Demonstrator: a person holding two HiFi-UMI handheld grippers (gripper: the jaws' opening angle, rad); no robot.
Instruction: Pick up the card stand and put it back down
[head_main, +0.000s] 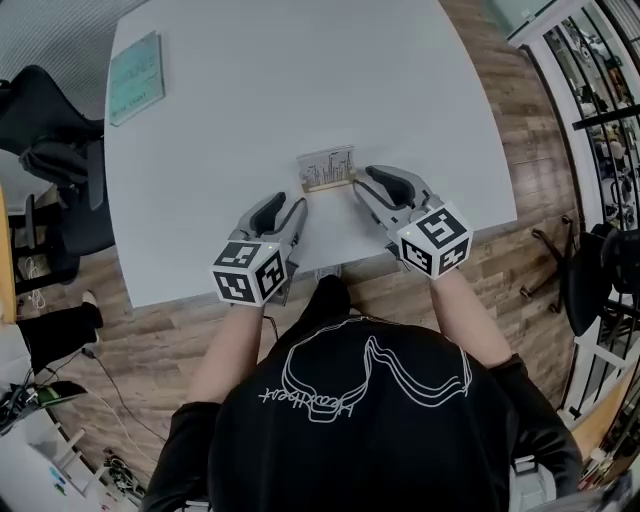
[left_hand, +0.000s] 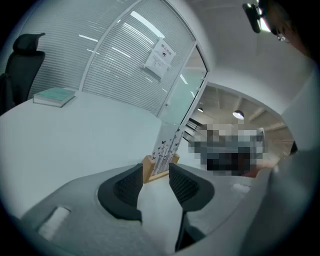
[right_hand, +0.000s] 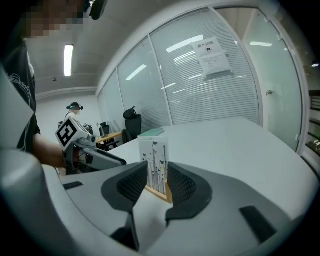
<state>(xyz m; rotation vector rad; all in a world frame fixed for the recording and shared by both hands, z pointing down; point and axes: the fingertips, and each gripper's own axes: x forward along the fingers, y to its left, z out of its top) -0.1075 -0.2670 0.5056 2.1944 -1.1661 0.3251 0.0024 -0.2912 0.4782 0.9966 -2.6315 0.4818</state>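
White office table (head_main: 250, 100) carries the card stand (head_main: 327, 168) close to the middle of its near edge. The card stands upright in its wooden base, long axis running along that edge, printed face toward the person. Left gripper (head_main: 286, 207) and right gripper (head_main: 363, 186) flank its ends, jaws apart, gripping nothing. By this, the stand rests free; a lift would need the claws closing on its ends.

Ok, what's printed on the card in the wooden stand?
White card with thin vertical lines and butterflies; clearest in right gripper view.
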